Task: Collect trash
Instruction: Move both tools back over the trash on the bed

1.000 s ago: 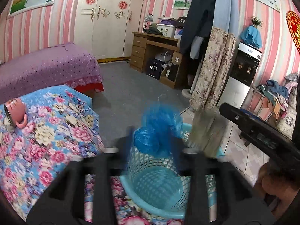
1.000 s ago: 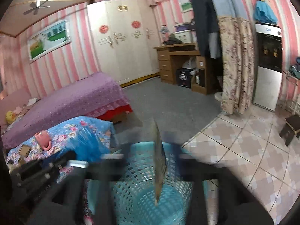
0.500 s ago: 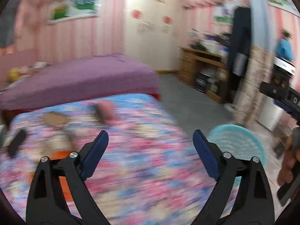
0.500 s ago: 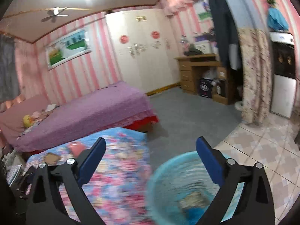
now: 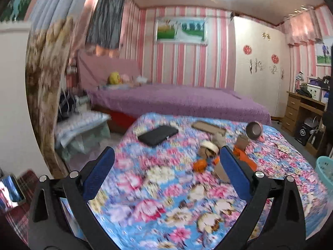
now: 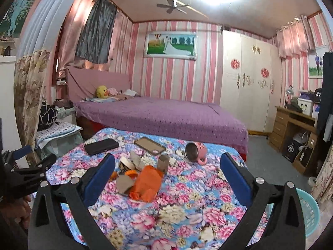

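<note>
We face a table under a floral cloth [image 6: 187, 204], and on it a heap of rubbish waits: an orange plastic bag [image 6: 146, 182] lying among torn cardboard scraps [image 6: 124, 184], a cardboard tube [image 6: 162, 163] standing just behind it, and a roll of tape [image 6: 126, 163] beside those. The teal laundry-style basket [image 6: 310, 210] that serves as the bin sits low at the table's right edge; from here we cannot see into it. Our judgement is that collecting is partway at best — this whole heap is not yet gathered.

Some things on the cloth look like keepers, not trash: a black case [image 6: 101, 146], a tablet-like slab [image 6: 149, 145] and a pink mug [image 6: 195, 150] tipped on its side.

Our right gripper [image 6: 167, 176] is spread wide and empty, the heap framed between its fingers. Our left gripper [image 5: 166, 169] is likewise released, holding nothing — its view is motion-blurred.

No brand or writing is legible anywhere.
</note>
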`<state>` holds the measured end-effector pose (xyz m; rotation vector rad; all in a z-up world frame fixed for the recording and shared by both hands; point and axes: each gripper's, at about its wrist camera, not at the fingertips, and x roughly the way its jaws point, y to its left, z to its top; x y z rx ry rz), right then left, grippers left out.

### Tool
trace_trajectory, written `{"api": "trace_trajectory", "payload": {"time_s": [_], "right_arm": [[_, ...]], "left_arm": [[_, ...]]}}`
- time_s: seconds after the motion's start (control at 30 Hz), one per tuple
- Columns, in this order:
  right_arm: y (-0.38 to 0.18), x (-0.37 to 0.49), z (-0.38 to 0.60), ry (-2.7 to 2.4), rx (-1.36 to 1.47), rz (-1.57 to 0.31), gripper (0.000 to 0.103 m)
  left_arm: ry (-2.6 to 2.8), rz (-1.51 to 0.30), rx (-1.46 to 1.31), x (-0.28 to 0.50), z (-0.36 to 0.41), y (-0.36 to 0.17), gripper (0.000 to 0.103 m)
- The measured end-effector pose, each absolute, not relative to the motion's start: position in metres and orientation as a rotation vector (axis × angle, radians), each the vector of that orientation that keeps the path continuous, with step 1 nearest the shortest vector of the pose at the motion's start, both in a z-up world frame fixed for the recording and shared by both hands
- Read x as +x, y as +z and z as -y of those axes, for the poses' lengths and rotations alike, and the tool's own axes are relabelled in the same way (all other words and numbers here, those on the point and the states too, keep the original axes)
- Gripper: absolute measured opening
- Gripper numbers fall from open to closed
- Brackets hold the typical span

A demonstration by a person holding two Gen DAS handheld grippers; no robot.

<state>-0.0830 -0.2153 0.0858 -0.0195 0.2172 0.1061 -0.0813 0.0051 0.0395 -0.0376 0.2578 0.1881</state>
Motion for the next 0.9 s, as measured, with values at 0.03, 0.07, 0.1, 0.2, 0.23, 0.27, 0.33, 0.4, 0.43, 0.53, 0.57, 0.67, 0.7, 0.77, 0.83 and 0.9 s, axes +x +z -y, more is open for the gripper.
{"api": "trace_trajectory", "payload": {"time_s": [0.03,0.07,0.1,0.2,0.23,0.27,0.33,0.4,0.43,0.53,0.57,0.67,0.7,0.77,0.83,0.9], "right_arm": [[0.087,-0.083,0.217,0.098,-0.019,-0.205,0.099],[0.090,-0.081,0.216,0.089,-0.015,-0.190,0.099],[0.092,-0.082,0.217,0.081,-0.005,-0.172,0.099],[0.097,-0.080,0.215,0.059,-0.002,-0.146,0.099],[0.097,-0.078,0.214,0.054,-0.009,-0.144,0.099],[0.098,-0.077,0.213,0.053,-0.017,-0.143,0.099],[0.095,-0.074,0.213,0.048,-0.033,-0.151,0.099],[0.094,-0.073,0.215,0.049,-0.029,-0.154,0.099],[0.094,-0.075,0.216,0.036,-0.037,-0.134,0.099],[0.095,-0.077,0.220,0.036,-0.040,-0.124,0.099],[0.094,-0.076,0.220,0.028,-0.054,-0.125,0.099],[0.092,-0.073,0.220,0.022,-0.068,-0.142,0.099],[0.092,-0.072,0.224,0.030,-0.045,-0.155,0.099],[0.094,-0.073,0.226,0.030,-0.034,-0.160,0.099],[0.094,-0.077,0.224,0.029,-0.053,-0.144,0.099],[0.095,-0.081,0.225,0.036,-0.047,-0.134,0.099]], "left_arm": [[0.187,-0.239,-0.023,-0.084,-0.005,0.039,0.098],[0.180,-0.225,-0.019,-0.084,-0.004,0.038,0.098],[0.173,-0.221,-0.017,-0.083,-0.004,0.035,0.098],[0.120,-0.267,-0.017,-0.073,-0.001,0.025,0.098],[0.107,-0.282,-0.017,-0.070,0.000,0.022,0.098],[0.090,-0.302,-0.019,-0.068,0.002,0.019,0.098],[0.070,-0.320,-0.032,-0.064,0.005,0.016,0.098],[0.062,-0.319,-0.038,-0.063,0.006,0.015,0.098],[0.061,-0.315,-0.040,-0.063,0.007,0.015,0.098],[0.056,-0.310,-0.047,-0.063,0.010,0.015,0.098],[0.057,-0.308,-0.049,-0.063,0.011,0.015,0.098],[0.059,-0.308,-0.046,-0.063,0.011,0.016,0.098],[0.059,-0.308,-0.042,-0.064,0.013,0.015,0.098],[0.057,-0.309,-0.043,-0.064,0.013,0.016,0.098],[0.055,-0.309,-0.037,-0.065,0.015,0.017,0.098],[0.053,-0.305,-0.029,-0.066,0.017,0.016,0.098]]}}
